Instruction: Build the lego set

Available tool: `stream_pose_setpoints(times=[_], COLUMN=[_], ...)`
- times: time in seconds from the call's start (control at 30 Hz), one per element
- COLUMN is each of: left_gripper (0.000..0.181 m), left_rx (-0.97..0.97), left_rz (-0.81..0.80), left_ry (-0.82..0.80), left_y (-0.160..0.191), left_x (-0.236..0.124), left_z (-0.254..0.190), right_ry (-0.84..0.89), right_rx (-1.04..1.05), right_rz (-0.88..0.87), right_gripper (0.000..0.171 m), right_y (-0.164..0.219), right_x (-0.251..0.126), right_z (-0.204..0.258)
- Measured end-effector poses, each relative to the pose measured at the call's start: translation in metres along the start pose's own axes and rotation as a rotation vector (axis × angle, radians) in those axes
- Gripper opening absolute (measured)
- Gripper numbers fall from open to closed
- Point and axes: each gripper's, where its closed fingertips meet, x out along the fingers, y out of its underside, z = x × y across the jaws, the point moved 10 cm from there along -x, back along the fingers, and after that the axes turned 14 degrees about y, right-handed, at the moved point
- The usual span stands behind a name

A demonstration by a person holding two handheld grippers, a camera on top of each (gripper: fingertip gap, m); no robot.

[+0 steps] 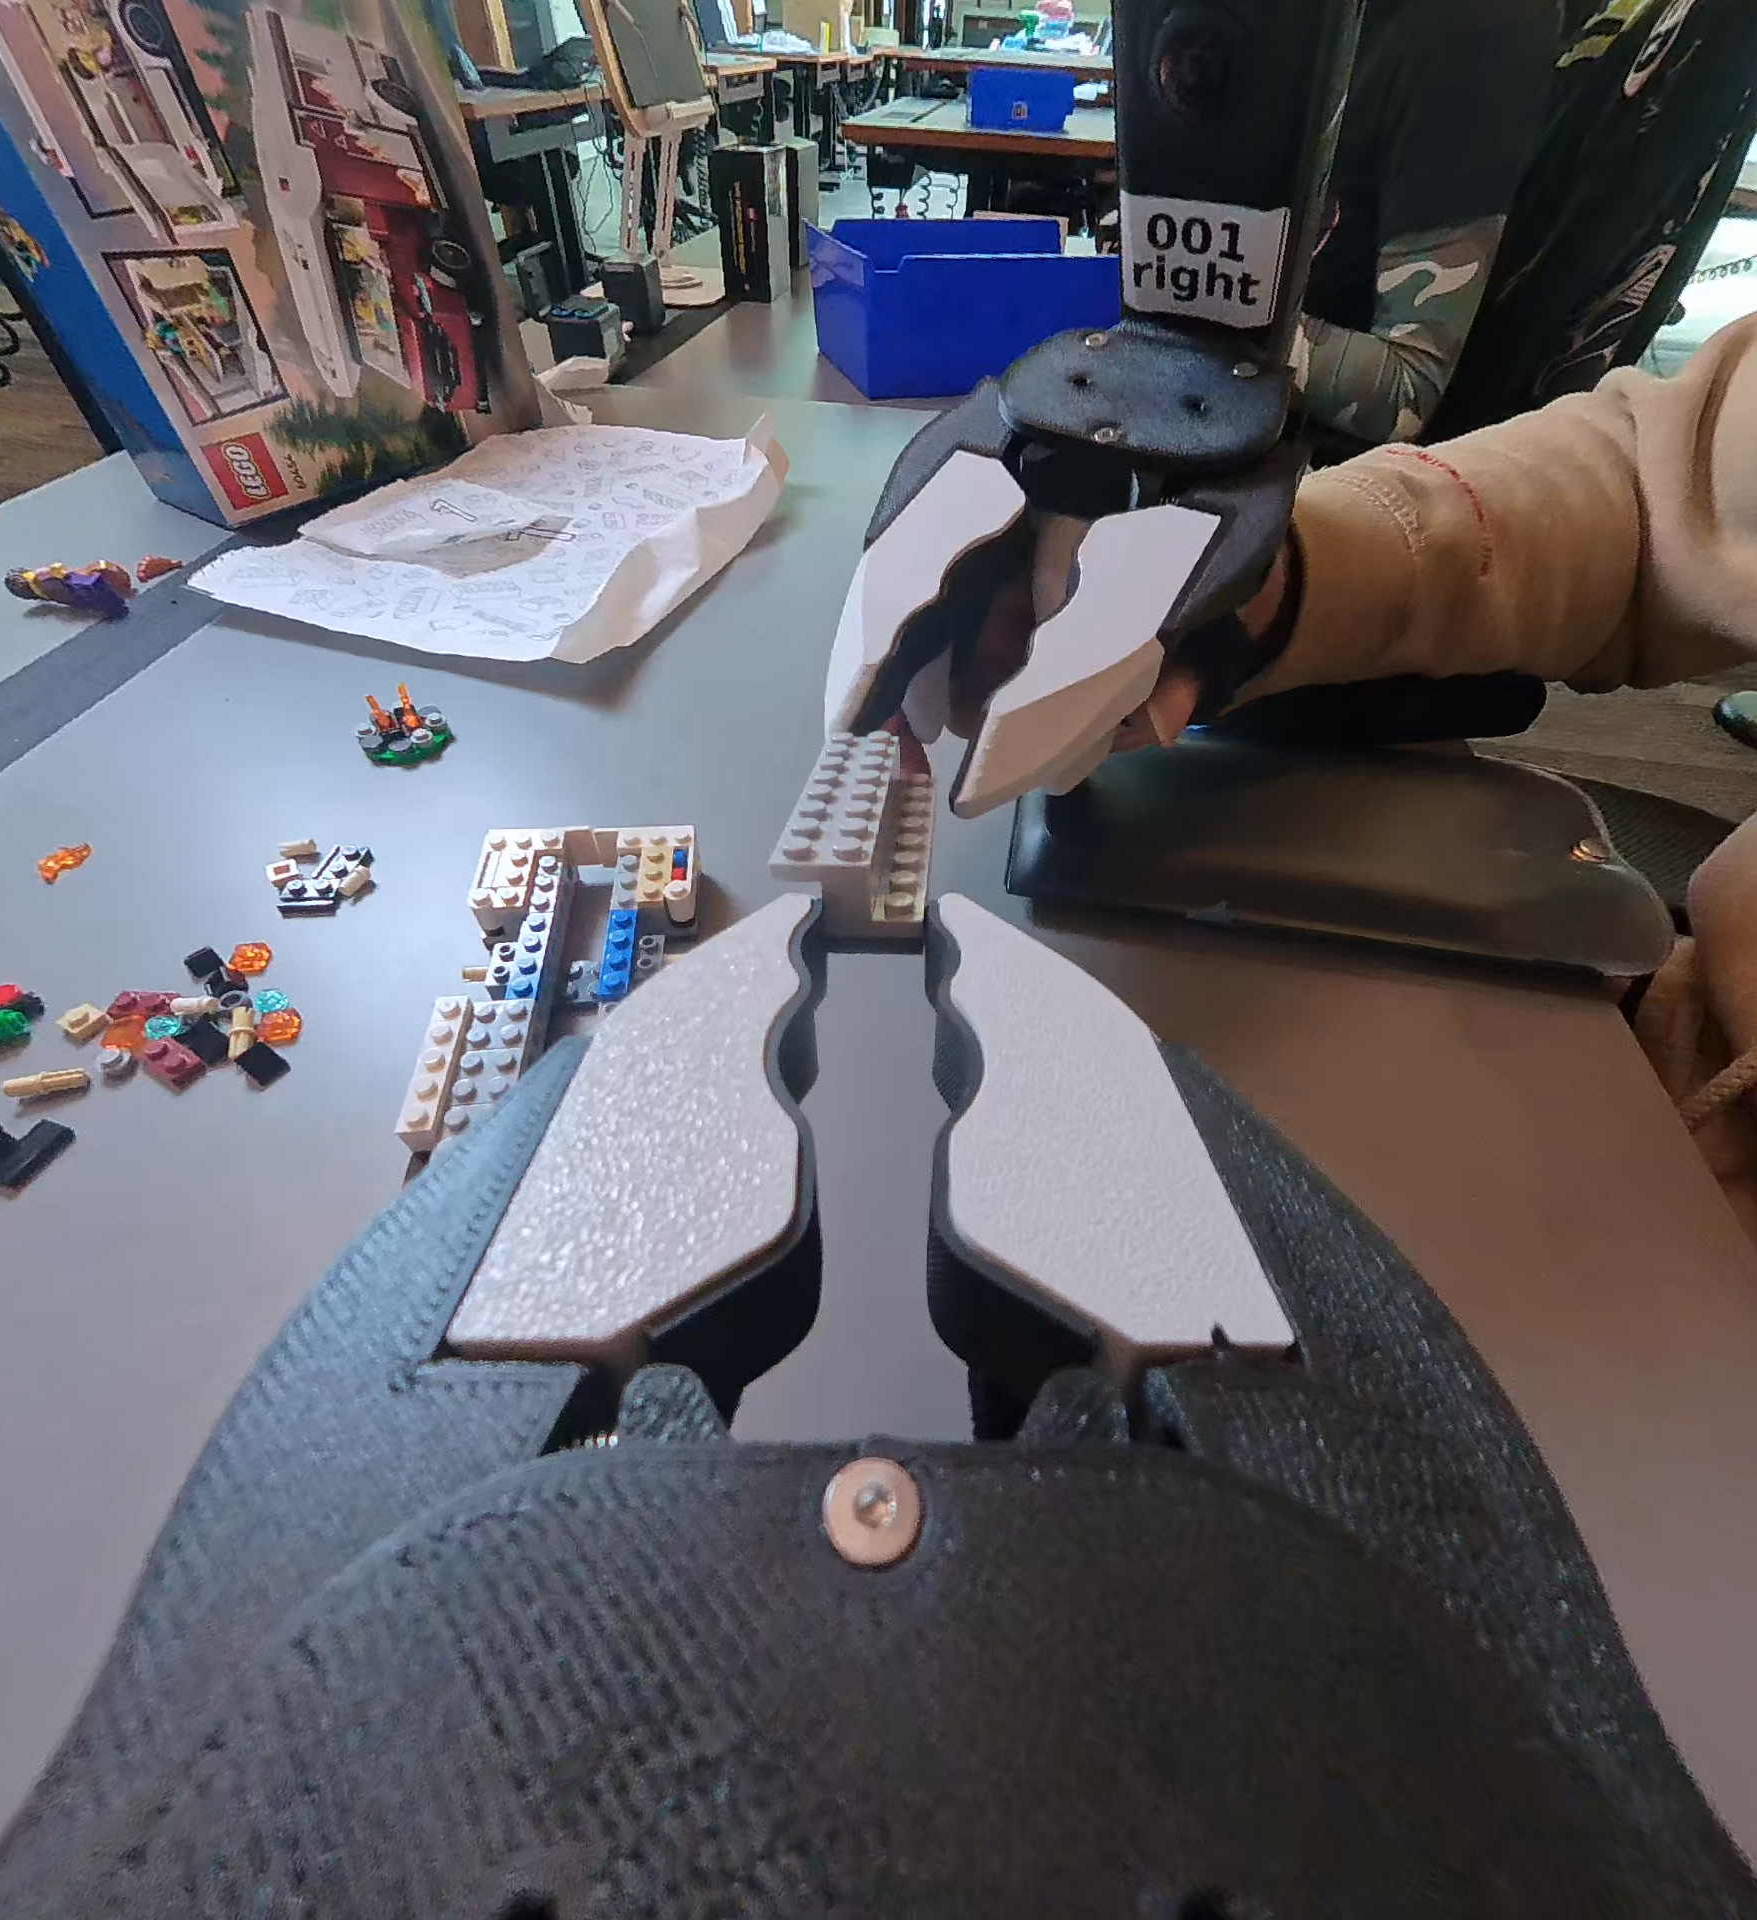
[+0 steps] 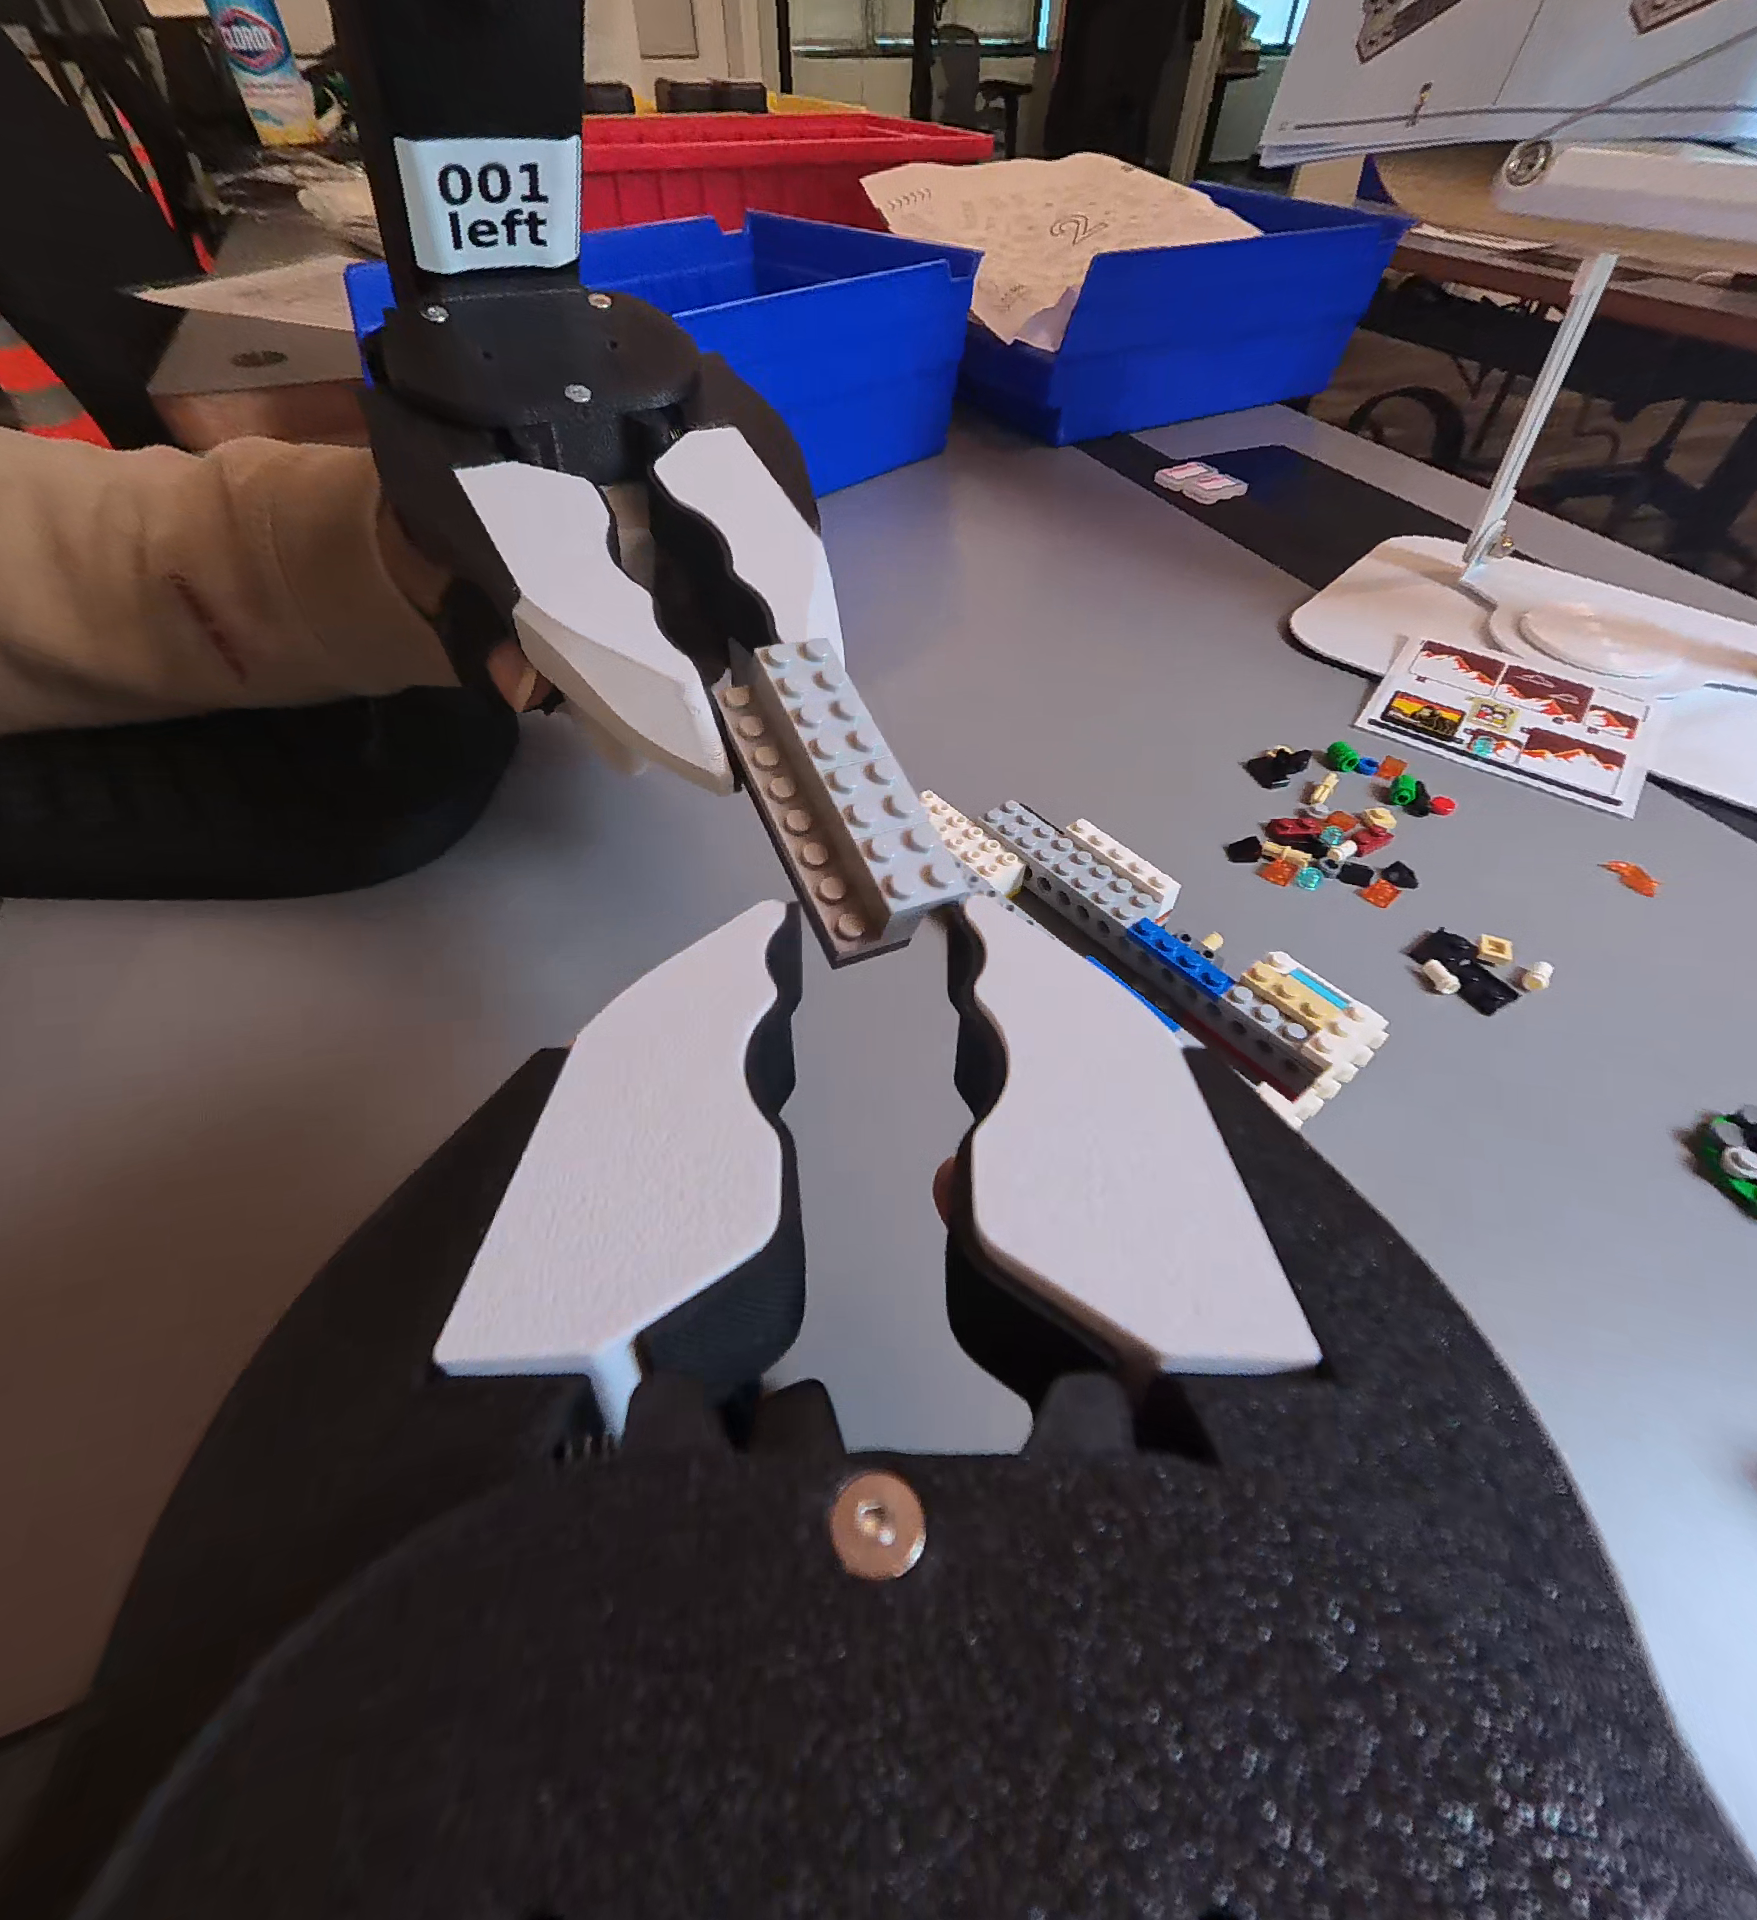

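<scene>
A long grey brick assembly (image 1: 858, 821) is held off the grey table (image 1: 178, 1351) between the two grippers. My left gripper (image 1: 874, 912) is shut on its near end. The right gripper (image 1: 905, 758) comes from the far side with its jaws around the other end. In the right wrist view the assembly (image 2: 843, 800) runs tilted from the left gripper (image 2: 760, 707) down to my right gripper (image 2: 874, 916), which is shut on its end. A partly built white, grey and blue model (image 1: 541, 935) lies on the table beside it and also shows in the right wrist view (image 2: 1165, 935).
Loose small pieces (image 1: 178, 1023) lie in a pile (image 2: 1341, 831). A small green round build with orange flames (image 1: 404, 727) stands apart. The set's box (image 1: 261, 260) and a paper bag (image 1: 500, 540) are farther off. Blue bins (image 2: 853, 322), a sticker sheet (image 2: 1508, 717) and a white stand (image 2: 1456, 592) sit beyond. Spacing between my two grippers at the tips: around 4 cm.
</scene>
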Motion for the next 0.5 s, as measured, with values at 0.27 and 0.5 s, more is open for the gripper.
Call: stream_pose_setpoints(times=[0.27, 0.5], left_gripper=[0.017, 0.017], left_rx=[-0.050, -0.007], left_rz=[0.237, 0.441], left_ry=[0.071, 0.044], left_y=[0.018, 0.031], left_x=[0.014, 0.018], left_z=[-0.002, -0.003], right_ry=[0.044, 0.047], right_rx=[-0.018, -0.034], right_rz=[0.110, 0.111], right_gripper=[0.022, 0.021], right_y=[0.005, 0.005], right_x=[0.004, 0.004], right_z=[-0.003, -0.001])
